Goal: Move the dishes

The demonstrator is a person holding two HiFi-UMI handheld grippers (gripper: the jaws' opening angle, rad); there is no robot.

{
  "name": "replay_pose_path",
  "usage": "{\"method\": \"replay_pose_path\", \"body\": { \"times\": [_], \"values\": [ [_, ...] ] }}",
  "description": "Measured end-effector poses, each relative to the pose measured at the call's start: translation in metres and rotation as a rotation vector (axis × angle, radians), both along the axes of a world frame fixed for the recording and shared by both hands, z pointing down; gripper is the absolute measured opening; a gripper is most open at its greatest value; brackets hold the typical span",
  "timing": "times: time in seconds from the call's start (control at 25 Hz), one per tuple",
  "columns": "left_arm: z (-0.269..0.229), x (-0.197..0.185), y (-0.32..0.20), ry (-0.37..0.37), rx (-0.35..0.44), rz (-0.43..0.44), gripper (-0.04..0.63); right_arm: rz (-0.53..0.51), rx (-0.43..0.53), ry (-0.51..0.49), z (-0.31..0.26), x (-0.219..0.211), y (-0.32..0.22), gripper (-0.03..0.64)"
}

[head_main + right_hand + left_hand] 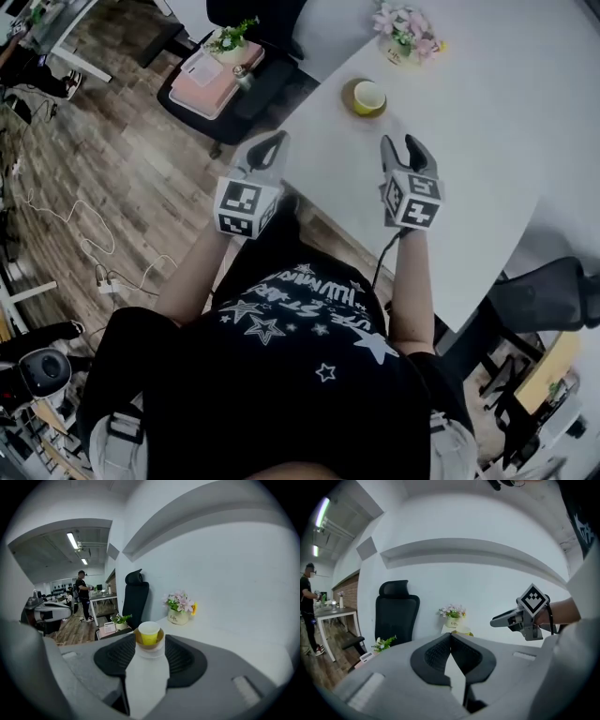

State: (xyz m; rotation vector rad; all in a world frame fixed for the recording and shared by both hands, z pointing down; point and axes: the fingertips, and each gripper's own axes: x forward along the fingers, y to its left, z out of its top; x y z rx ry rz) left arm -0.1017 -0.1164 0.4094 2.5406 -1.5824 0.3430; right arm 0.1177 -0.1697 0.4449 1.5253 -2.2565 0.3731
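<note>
A yellow cup [368, 96] stands on a brown saucer [352, 97] on the white table [487, 159]. In the right gripper view the cup [149, 633] and its saucer [157, 638] show straight ahead between the jaws, some way off. My right gripper [404, 146] [149, 644] hovers over the table short of the cup, open and holding nothing. My left gripper [271, 143] [451, 637] is at the table's left edge, shut, its tips touching with nothing between them. The right gripper [499, 619] also shows in the left gripper view.
A pot of pink flowers [405, 37] [179, 609] [453, 615] stands behind the cup near the wall. Left of the table, a black office chair [234, 80] carries a pink box and a small plant [230, 37]. Cables lie on the wooden floor [75, 216]. A person [83, 595] stands far off.
</note>
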Motion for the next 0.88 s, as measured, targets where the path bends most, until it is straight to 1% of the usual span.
{"method": "replay_pose_path", "body": {
  "times": [0.08, 0.16, 0.32, 0.48, 0.56, 0.64, 0.68, 0.8, 0.84, 0.88],
  "values": [
    [-0.002, 0.0, -0.021, 0.0, 0.005, 0.047, 0.009, 0.017, -0.01, 0.009, 0.0, -0.005, -0.013, 0.201],
    [0.0, 0.001, -0.04, -0.003, 0.007, 0.087, 0.009, 0.014, -0.025, 0.043, 0.003, -0.011, -0.022, 0.201],
    [0.009, -0.001, -0.071, -0.021, 0.002, 0.149, 0.009, -0.048, -0.06, 0.155, 0.015, -0.031, -0.039, 0.201],
    [0.016, -0.002, -0.095, -0.022, -0.006, 0.197, 0.009, -0.09, -0.085, 0.252, 0.027, -0.044, -0.056, 0.199],
    [0.018, -0.001, -0.106, -0.021, -0.008, 0.215, 0.009, -0.115, -0.091, 0.303, 0.032, -0.049, -0.063, 0.169],
    [0.021, 0.0, -0.115, -0.018, -0.014, 0.23, 0.009, -0.156, -0.1, 0.384, 0.037, -0.053, -0.068, 0.164],
    [0.022, 0.001, -0.119, -0.016, -0.018, 0.237, 0.009, -0.181, -0.106, 0.435, 0.04, -0.055, -0.07, 0.15],
    [0.026, 0.004, -0.127, -0.01, -0.027, 0.261, 0.009, -0.257, -0.13, 0.577, 0.048, -0.06, -0.073, 0.15],
    [0.028, 0.004, -0.13, -0.008, -0.029, 0.268, 0.009, -0.279, -0.137, 0.611, 0.052, -0.062, -0.074, 0.143],
    [0.03, 0.004, -0.132, -0.007, -0.032, 0.274, 0.009, -0.299, -0.145, 0.641, 0.055, -0.064, -0.075, 0.122]
  ]
}}
